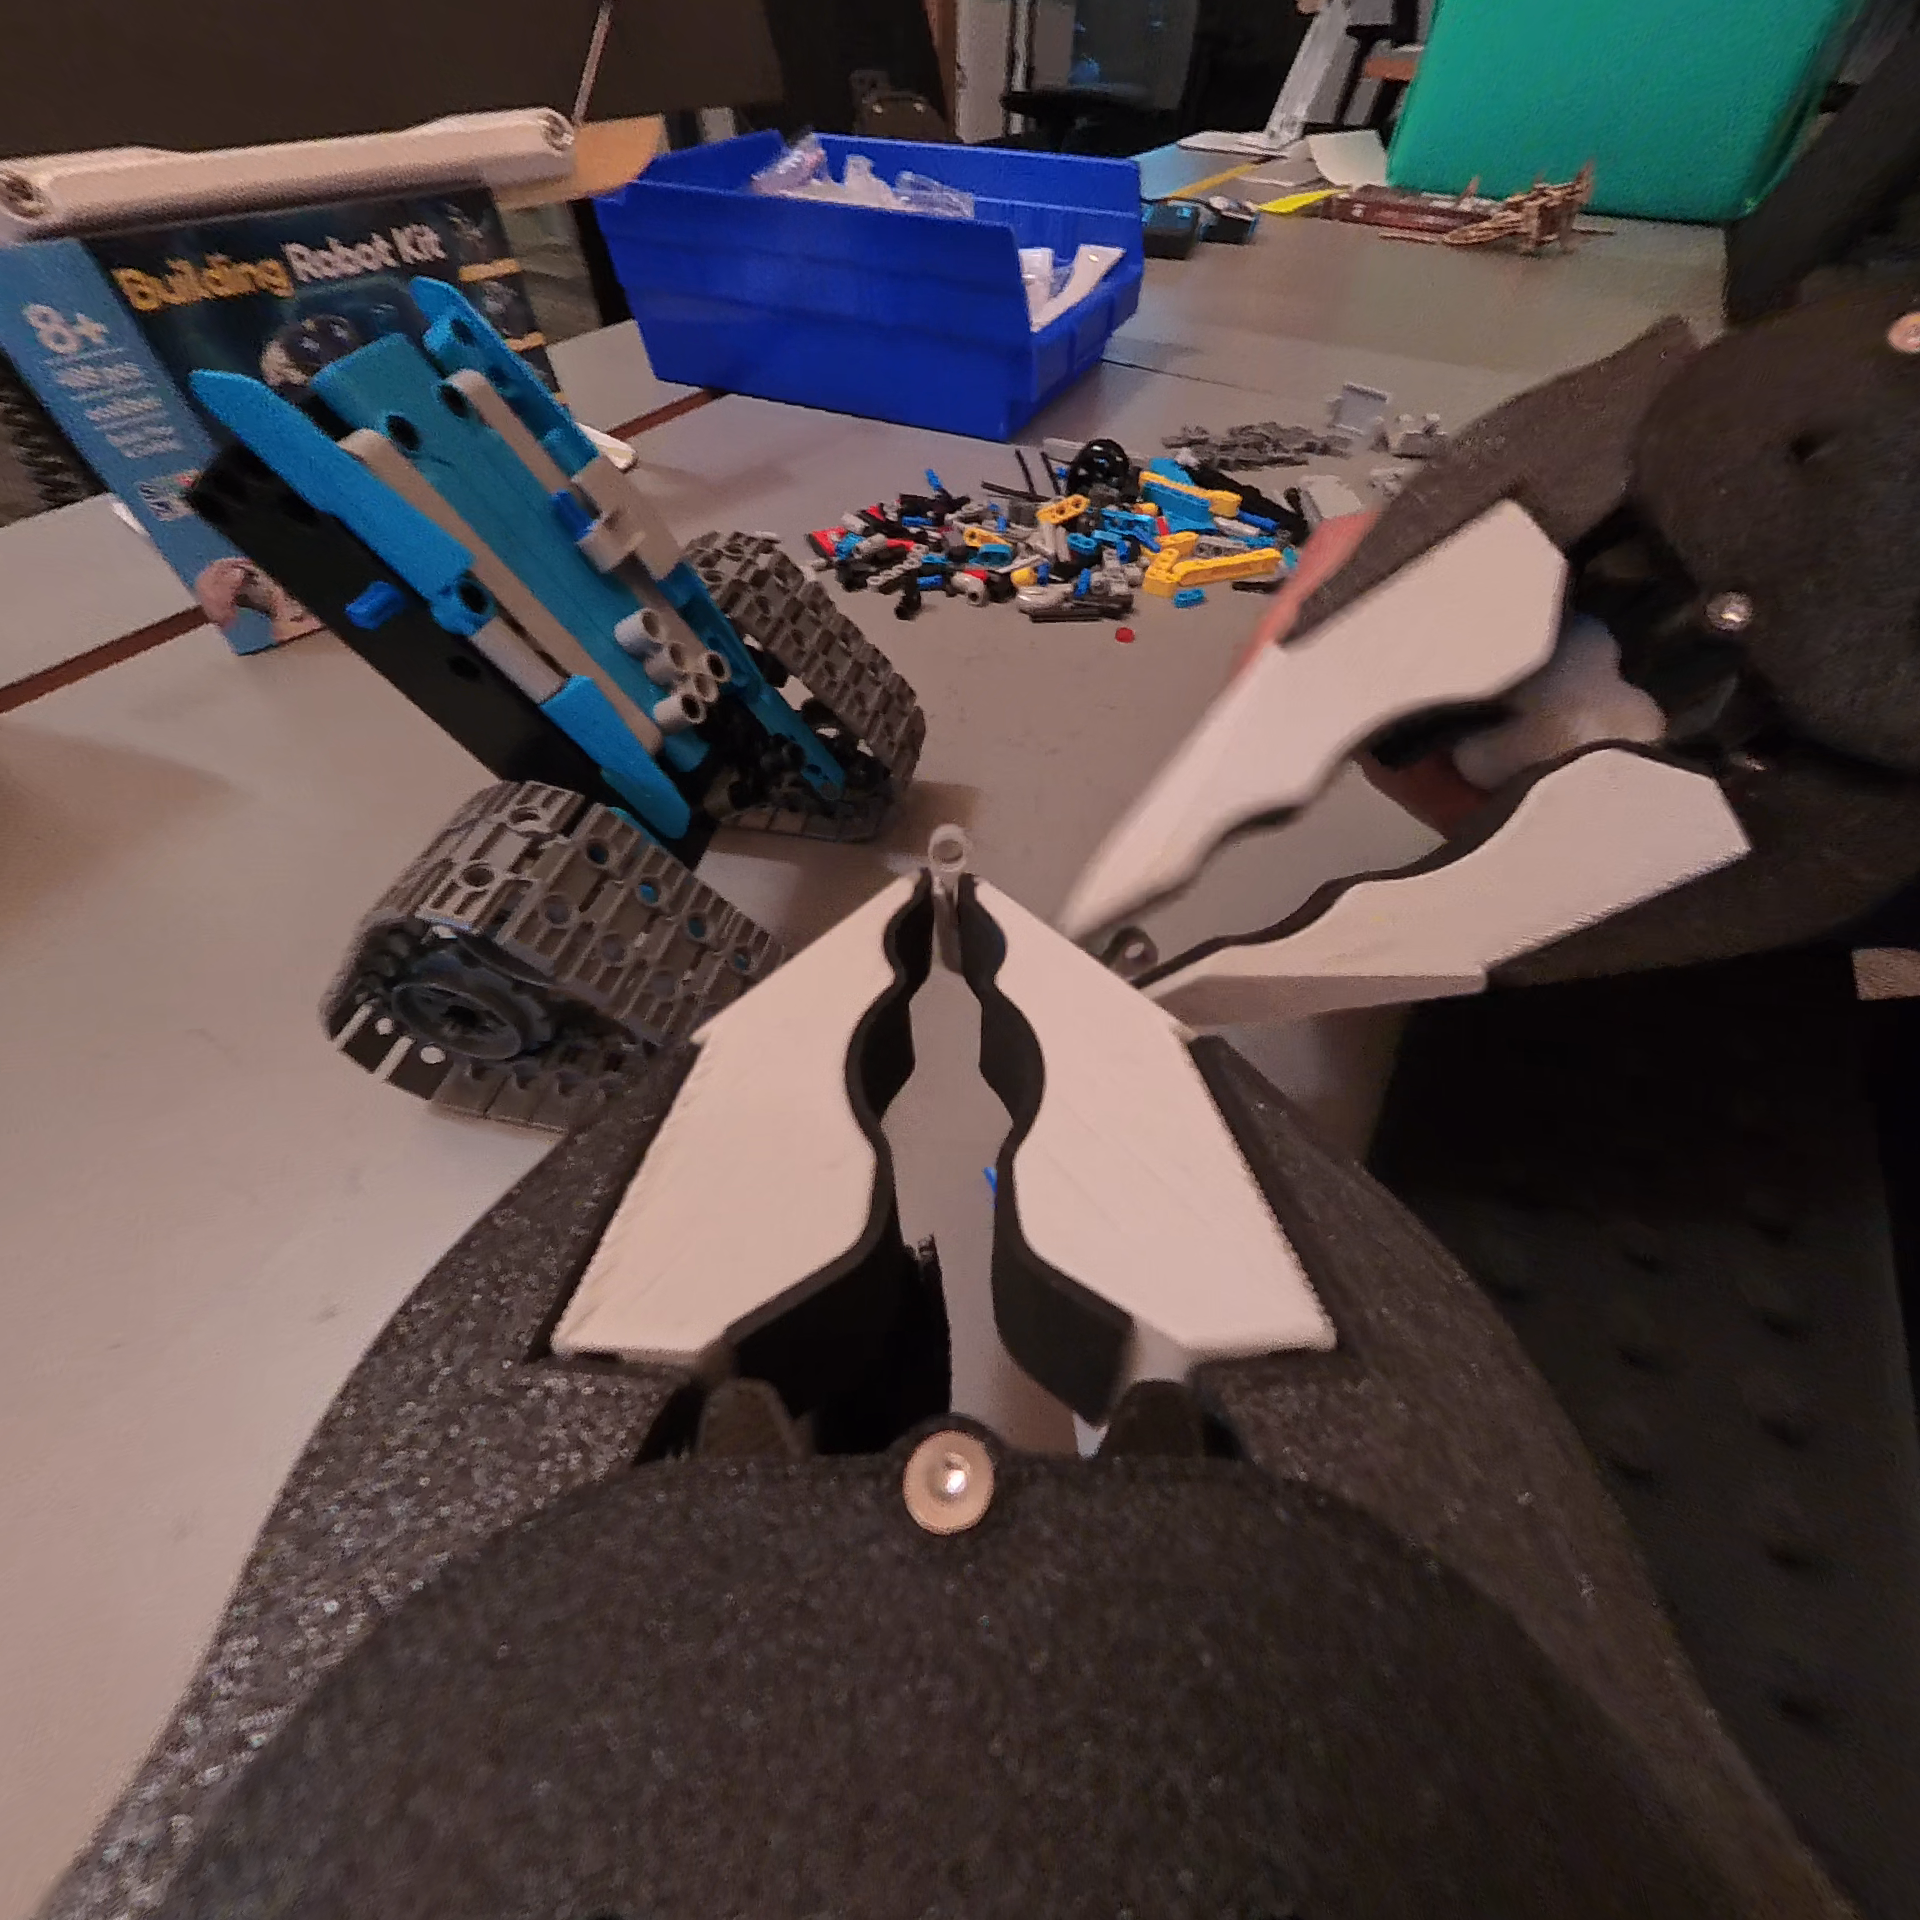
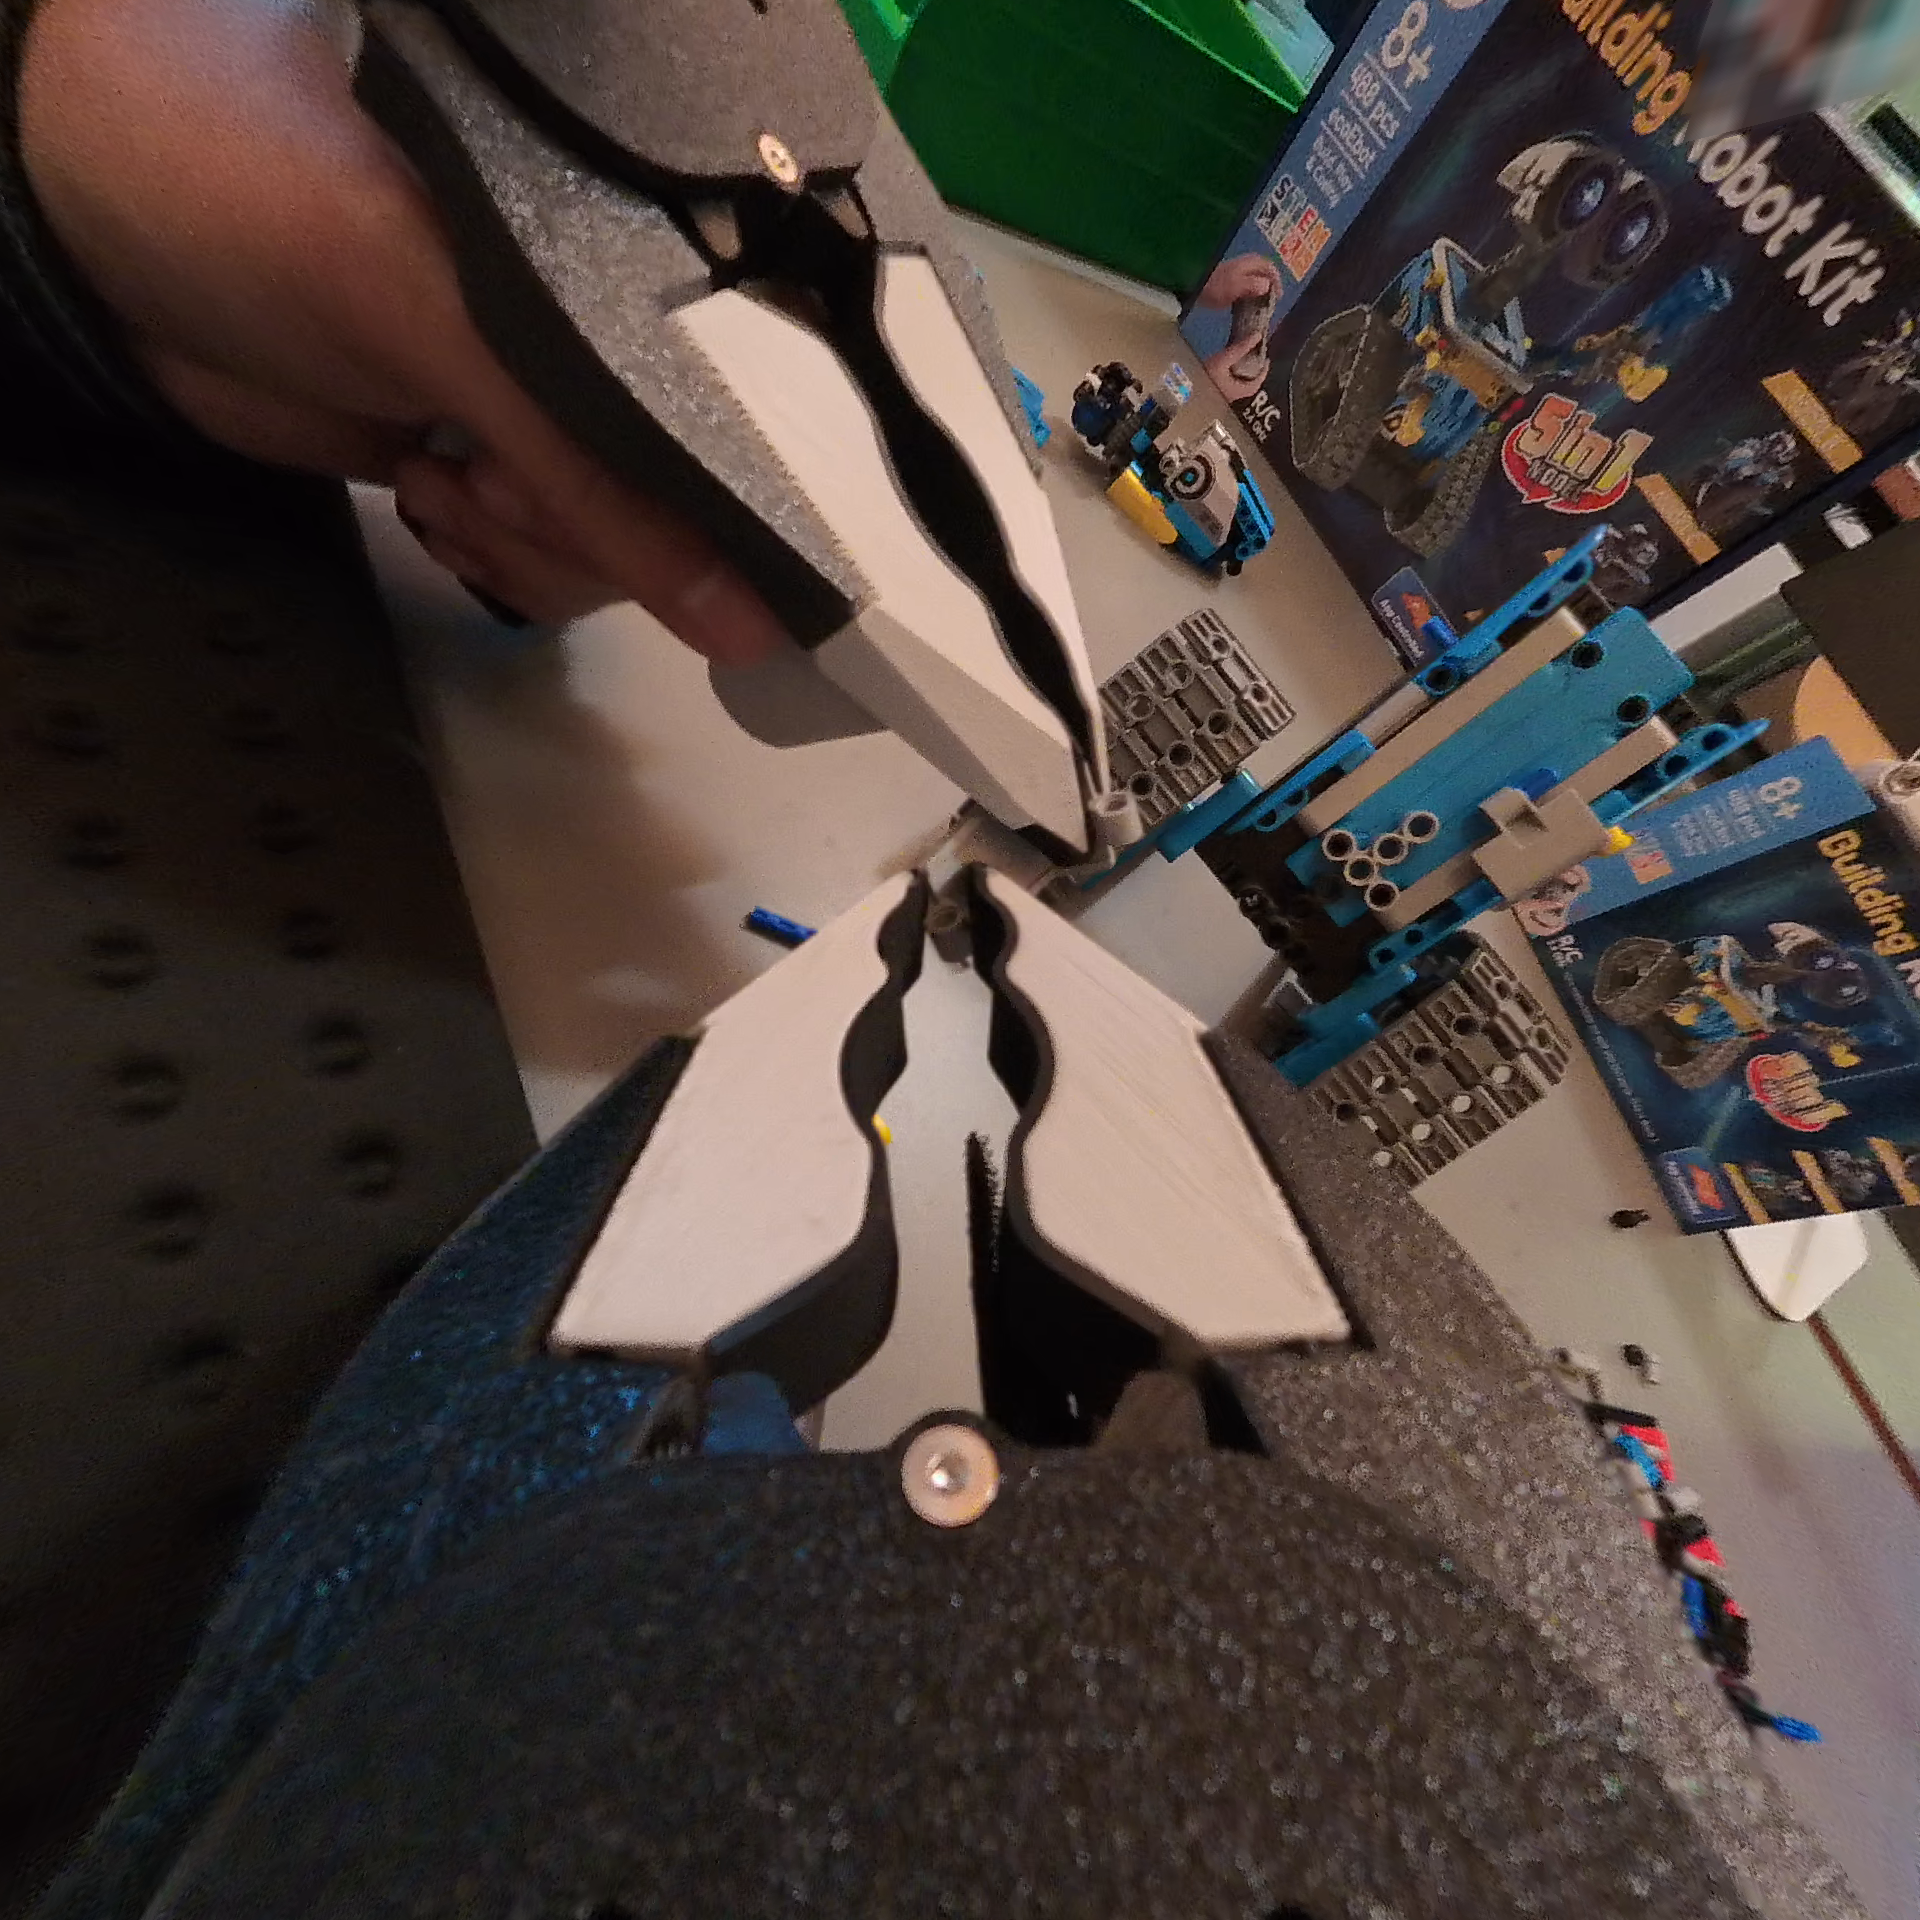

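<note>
**Both grippers pinching small grey pieces beside tracked model**

Broadly, grey table (image 1: 156,1195) under everything; blue bin (image 1: 873,281) at far edge; kit box (image 1: 94,416) standing behind tracked model (image 1: 540,727), blue-and-black body tilted over grey treads; loose parts pile (image 1: 1081,540) between bin and grippers. Nearer, left gripper (image 1: 945,883) with jaws pressed on a small grey connector (image 1: 948,850); right gripper (image 2: 948,914) nipping a tiny grey piece (image 2: 948,920), tips nearly touching the left's.

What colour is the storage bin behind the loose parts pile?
Blue; clearest in the left wrist view.
</note>
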### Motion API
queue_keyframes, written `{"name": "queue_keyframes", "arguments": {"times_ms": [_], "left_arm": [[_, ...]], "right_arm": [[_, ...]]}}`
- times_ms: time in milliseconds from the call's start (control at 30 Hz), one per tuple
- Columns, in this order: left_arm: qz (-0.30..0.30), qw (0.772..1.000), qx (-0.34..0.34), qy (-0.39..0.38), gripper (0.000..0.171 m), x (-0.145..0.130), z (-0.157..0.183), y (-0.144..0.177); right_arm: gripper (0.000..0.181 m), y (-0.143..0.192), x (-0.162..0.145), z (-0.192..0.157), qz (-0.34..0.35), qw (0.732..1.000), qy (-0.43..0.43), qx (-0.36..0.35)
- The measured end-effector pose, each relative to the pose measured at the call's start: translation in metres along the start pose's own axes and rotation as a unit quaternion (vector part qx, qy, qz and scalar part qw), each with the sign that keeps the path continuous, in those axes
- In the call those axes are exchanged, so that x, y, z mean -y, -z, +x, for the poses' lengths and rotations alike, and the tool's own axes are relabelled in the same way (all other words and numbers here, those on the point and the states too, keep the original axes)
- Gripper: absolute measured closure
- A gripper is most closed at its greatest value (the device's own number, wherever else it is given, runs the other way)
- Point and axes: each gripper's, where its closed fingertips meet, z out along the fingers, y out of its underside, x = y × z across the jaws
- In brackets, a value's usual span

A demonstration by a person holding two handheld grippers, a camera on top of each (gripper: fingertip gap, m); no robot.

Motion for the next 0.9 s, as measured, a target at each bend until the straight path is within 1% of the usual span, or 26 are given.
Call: {"name": "queue_keyframes", "arguments": {"times_ms": [100, 133, 167, 200, 233, 267, 300, 333, 367, 400, 467, 500, 533, 567, 633, 667, 700, 767, 800, 867, 900], "left_arm": [[-0.019, 1.000, -0.014, 0.015, 0.168, -0.008, 0.003, -0.004], [-0.018, 0.999, -0.020, 0.023, 0.165, -0.008, 0.005, -0.005], [-0.011, 0.999, -0.017, 0.029, 0.154, -0.005, 0.003, -0.004], [-0.002, 0.999, -0.007, 0.034, 0.138, -0.002, -0.001, -0.002], [0.003, 0.999, 0.004, 0.040, 0.133, -0.001, -0.006, 0.000], [0.004, 0.999, 0.011, 0.047, 0.132, -0.002, -0.010, 0.001], [0.001, 0.998, 0.008, 0.056, 0.132, -0.004, -0.011, 0.001], [-0.003, 0.998, -0.001, 0.063, 0.132, -0.005, -0.010, 0.001], [-0.007, 0.998, -0.005, 0.065, 0.132, -0.006, -0.009, 0.001], [-0.013, 0.998, -0.003, 0.061, 0.133, -0.008, -0.008, 0.000], [-0.029, 0.999, 0.004, 0.036, 0.134, -0.013, -0.006, -0.003], [-0.038, 0.999, 0.004, 0.020, 0.135, -0.016, -0.004, -0.005], [-0.047, 0.999, 0.004, 0.003, 0.137, -0.018, 0.000, -0.007], [-0.057, 0.998, 0.005, -0.015, 0.138, -0.021, 0.002, -0.009], [-0.080, 0.995, 0.011, -0.053, 0.141, -0.029, 0.006, -0.014], [-0.091, 0.993, 0.015, -0.069, 0.141, -0.033, 0.007, -0.016], [-0.097, 0.992, 0.022, -0.082, 0.142, -0.034, 0.007, -0.017], [-0.097, 0.990, 0.037, -0.092, 0.142, -0.035, 0.004, -0.017], [-0.096, 0.991, 0.042, -0.086, 0.142, -0.034, 0.001, -0.016], [-0.095, 0.992, 0.058, -0.055, 0.143, -0.033, -0.009, -0.012], [-0.090, 0.993, 0.067, -0.034, 0.143, -0.032, -0.016, -0.009]], "right_arm": [[0.176, 0.000, -0.009, -0.001, -0.033, 0.999, 0.043, 0.001], [0.176, 0.003, -0.013, 0.003, -0.043, 0.998, 0.051, -0.003], [0.176, 0.008, -0.018, 0.009, -0.056, 0.997, 0.053, -0.001], [0.176, 0.015, -0.026, 0.024, -0.074, 0.996, 0.053, -0.017], [0.176, 0.027, -0.037, 0.049, -0.094, 0.993, 0.055, -0.052], [0.176, 0.045, -0.053, 0.078, -0.123, 0.987, 0.054, -0.088], [0.176, 0.067, -0.077, 0.109, -0.163, 0.979, 0.037, -0.116], [0.176, 0.095, -0.108, 0.139, -0.208, 0.968, 0.008, -0.141], [0.176, 0.129, -0.141, 0.170, -0.249, 0.952, -0.025, -0.178], [0.176, 0.168, -0.177, 0.193, -0.291, 0.932, -0.064, -0.206], [0.176, 0.247, -0.249, 0.219, -0.354, 0.886, -0.159, -0.255], [0.176, 0.282, -0.280, 0.224, -0.367, 0.861, -0.207, -0.285], [0.176, 0.311, -0.306, 0.222, -0.374, 0.839, -0.256, -0.300], [0.176, 0.330, -0.327, 0.215, -0.376, 0.827, -0.292, -0.299], [0.176, 0.351, -0.355, 0.200, -0.385, 0.816, -0.324, -0.286], [0.176, 0.358, -0.367, 0.191, -0.406, 0.807, -0.330, -0.273], [0.176, 0.361, -0.374, 0.184, -0.418, 0.804, -0.334, -0.259], [0.176, 0.351, -0.374, 0.177, -0.398, 0.814, -0.349, -0.238], [0.176, 0.346, -0.374, 0.175, -0.392, 0.817, -0.355, -0.229], [0.176, 0.346, -0.378, 0.175, -0.406, 0.815, -0.344, -0.230], [0.175, 0.342, -0.375, 0.176, -0.399, 0.821, -0.339, -0.228]]}}
